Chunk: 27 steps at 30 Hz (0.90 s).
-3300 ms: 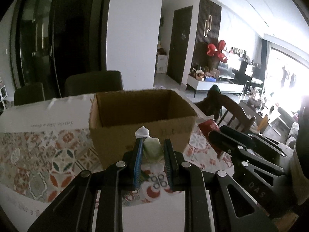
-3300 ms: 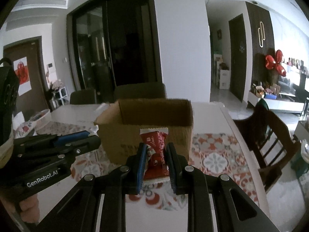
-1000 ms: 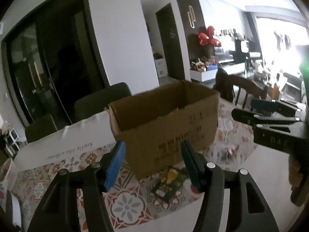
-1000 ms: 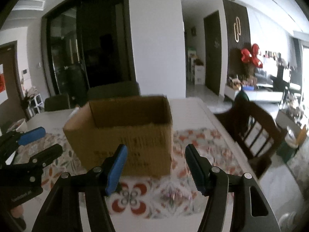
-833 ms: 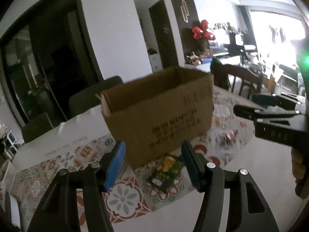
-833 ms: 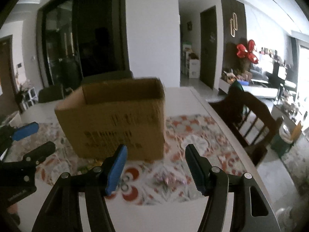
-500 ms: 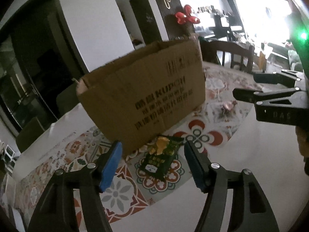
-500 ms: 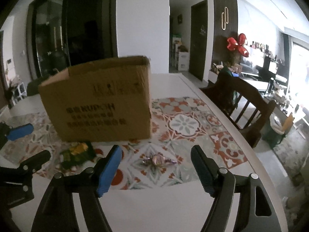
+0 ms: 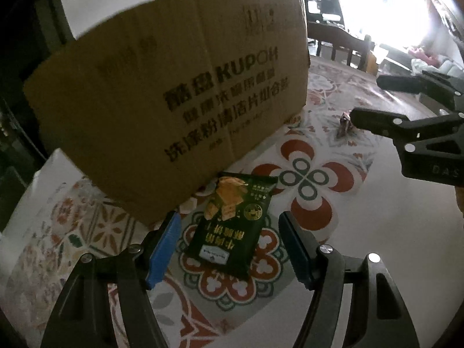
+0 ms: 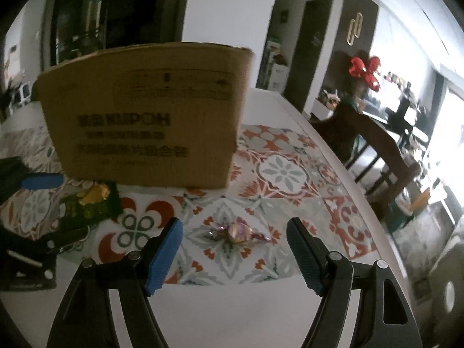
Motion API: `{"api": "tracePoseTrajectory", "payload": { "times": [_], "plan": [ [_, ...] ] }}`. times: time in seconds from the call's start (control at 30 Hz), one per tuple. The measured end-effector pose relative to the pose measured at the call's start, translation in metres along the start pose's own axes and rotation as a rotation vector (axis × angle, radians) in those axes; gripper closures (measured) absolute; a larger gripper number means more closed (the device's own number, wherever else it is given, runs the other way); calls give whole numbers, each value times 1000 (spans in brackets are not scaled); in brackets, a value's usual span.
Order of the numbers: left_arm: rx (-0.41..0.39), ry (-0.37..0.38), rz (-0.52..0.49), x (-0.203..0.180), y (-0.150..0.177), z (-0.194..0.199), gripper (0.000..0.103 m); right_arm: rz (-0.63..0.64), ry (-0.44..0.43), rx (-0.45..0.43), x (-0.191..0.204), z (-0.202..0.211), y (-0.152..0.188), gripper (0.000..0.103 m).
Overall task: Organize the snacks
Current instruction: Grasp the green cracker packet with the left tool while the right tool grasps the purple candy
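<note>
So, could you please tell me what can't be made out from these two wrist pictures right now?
- Inside of the cardboard box: hidden in both wrist views by its own front wall.
- Small print on the green snack packet: blurred in the left wrist view; in the right wrist view the left gripper covers part of it.
- Wrapped candy: half hidden behind the right gripper in the left view; its label is too small in the right view.
</note>
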<state>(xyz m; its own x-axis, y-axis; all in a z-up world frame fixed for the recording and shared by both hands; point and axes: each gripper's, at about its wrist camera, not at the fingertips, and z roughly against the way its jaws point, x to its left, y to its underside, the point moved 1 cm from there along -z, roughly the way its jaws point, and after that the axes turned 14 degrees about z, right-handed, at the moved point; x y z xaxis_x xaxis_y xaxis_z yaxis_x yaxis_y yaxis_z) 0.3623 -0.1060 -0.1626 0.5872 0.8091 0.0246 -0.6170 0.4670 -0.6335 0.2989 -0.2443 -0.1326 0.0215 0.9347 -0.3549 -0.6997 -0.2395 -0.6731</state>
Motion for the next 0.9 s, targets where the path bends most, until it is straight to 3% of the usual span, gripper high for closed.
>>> {"api": "tracePoseTrajectory", "payload": {
  "times": [0.27,0.4,0.63,0.9],
  "plan": [
    [41,53,18,2,-5,-14,35,19,-2,15,1,-10,-2,28],
    [69,106,77,8,-10,-16,54,14,-29,27,1,-14,0,28],
    [53,77,99,-3,-5,-2,56,5,-73,29,-3,-12,5,28],
    [14,8,228,-30,-11,23,56,12,-187,45,-21,-22,18,29]
  ]
}}
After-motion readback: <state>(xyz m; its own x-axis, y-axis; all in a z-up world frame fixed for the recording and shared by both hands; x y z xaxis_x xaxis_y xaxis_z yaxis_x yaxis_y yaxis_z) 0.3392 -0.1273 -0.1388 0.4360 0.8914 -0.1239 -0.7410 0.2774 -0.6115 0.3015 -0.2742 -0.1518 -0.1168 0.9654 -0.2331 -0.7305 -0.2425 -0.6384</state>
